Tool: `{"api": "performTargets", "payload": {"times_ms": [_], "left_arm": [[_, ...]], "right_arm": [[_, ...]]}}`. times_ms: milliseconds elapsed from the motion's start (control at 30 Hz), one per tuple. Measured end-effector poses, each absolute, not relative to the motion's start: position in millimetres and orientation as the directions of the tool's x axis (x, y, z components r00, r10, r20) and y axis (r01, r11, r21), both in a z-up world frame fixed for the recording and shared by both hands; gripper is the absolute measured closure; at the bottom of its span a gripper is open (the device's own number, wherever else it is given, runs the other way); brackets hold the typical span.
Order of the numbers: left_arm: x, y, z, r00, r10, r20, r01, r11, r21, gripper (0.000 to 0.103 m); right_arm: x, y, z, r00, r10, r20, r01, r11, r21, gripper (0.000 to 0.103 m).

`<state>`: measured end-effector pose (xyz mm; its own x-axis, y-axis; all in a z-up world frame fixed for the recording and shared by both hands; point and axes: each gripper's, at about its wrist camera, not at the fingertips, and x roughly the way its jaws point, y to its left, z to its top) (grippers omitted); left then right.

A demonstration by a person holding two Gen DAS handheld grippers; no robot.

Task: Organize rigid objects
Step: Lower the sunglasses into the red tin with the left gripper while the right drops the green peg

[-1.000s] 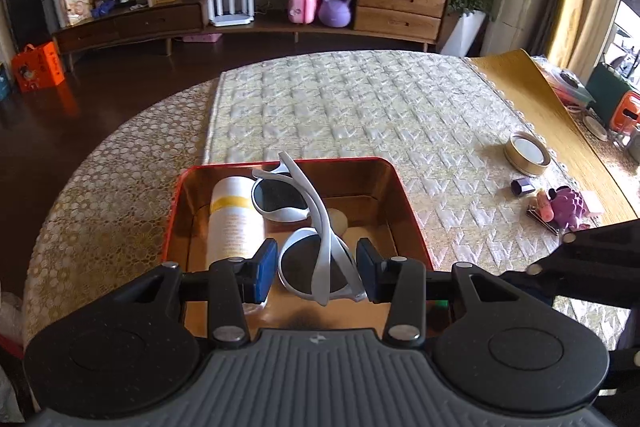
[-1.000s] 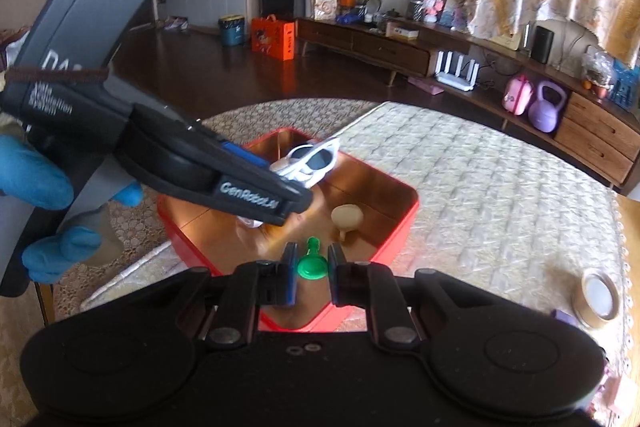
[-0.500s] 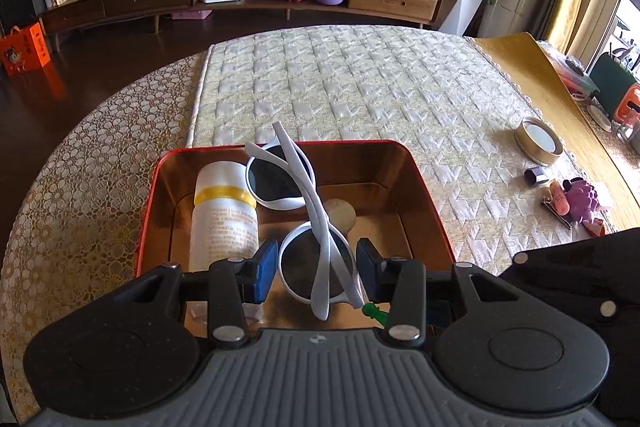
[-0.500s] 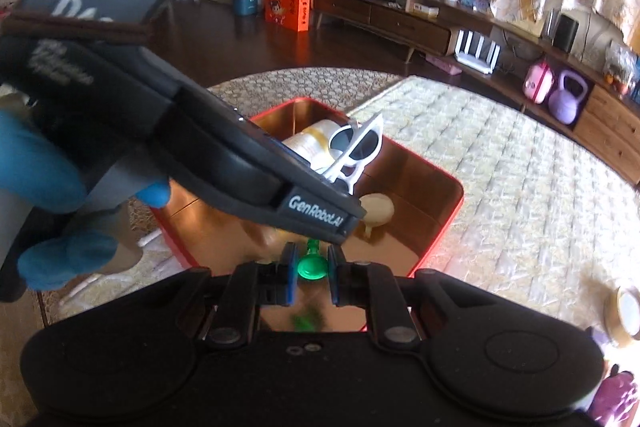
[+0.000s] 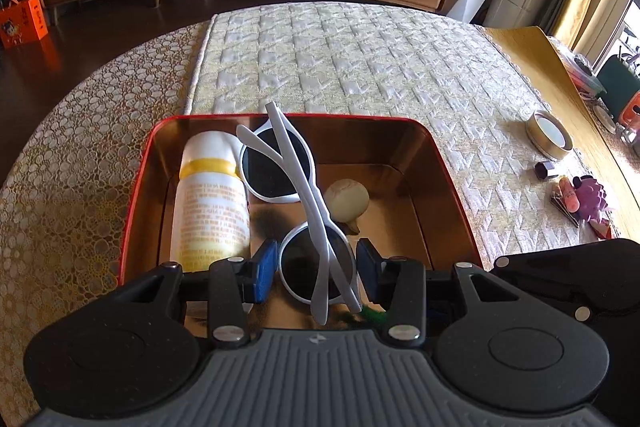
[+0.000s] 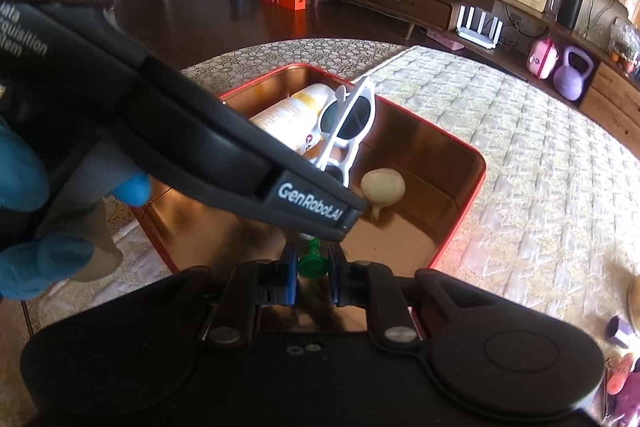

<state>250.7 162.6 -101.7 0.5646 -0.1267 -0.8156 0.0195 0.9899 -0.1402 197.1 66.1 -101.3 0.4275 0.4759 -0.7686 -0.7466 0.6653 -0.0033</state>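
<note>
My left gripper (image 5: 316, 269) is shut on white sunglasses (image 5: 300, 211), its blue pads against the near lens rim, with the folded arms sticking up. It hangs low inside a red tin (image 5: 136, 187) with a gold inside. A white bottle (image 5: 210, 203) with a yellow band and a beige knob-shaped piece (image 5: 346, 199) lie in the tin. My right gripper (image 6: 313, 269) is shut on a small green peg (image 6: 311, 261) over the tin's near part (image 6: 460, 219). The left gripper's body (image 6: 200, 147) crosses the right wrist view, with the sunglasses (image 6: 352, 119) beyond it.
A tape roll (image 5: 548, 135), a small dark block (image 5: 543, 170) and a purple toy (image 5: 590, 195) lie on the quilted cloth to the tin's right. A blue-gloved hand (image 6: 24, 187) holds the left gripper. The table's round edge lies to the left.
Both grippers have sunk lower and closer to the tin, carrying the sunglasses and the green peg. Both grips are unchanged.
</note>
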Motion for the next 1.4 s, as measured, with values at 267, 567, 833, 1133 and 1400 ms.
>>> {"api": "performTargets", "payload": {"times_ms": [267,567,833,1133,1400], "left_arm": [[249.3,165.2,-111.5,0.534,-0.117,-0.837,-0.010,0.989,-0.145,0.061],[242.6,166.5,-106.9,0.549,-0.103,-0.829,-0.038,0.988,-0.148,0.061],[227.5,166.5,-92.0,0.581,-0.094,-0.808,-0.050,0.987,-0.151,0.049],[206.3,161.0,-68.0,0.625,-0.072,-0.778,-0.058,0.989,-0.138,0.044],[186.5,146.1,-49.5,0.651,-0.058,-0.756,-0.050,0.992,-0.119,0.044]], "right_arm": [[191.5,64.0,-100.6,0.432,0.480,-0.764,-0.742,0.671,0.002,0.081],[182.9,45.9,-89.0,0.434,0.515,-0.739,-0.731,0.681,0.046,0.067],[173.6,29.9,-70.4,0.453,0.549,-0.703,-0.705,0.703,0.095,0.062],[159.3,15.7,-53.1,0.485,0.567,-0.665,-0.683,0.721,0.117,0.052],[140.9,-9.8,-39.2,0.519,0.574,-0.634,-0.652,0.745,0.141,0.041]]}}
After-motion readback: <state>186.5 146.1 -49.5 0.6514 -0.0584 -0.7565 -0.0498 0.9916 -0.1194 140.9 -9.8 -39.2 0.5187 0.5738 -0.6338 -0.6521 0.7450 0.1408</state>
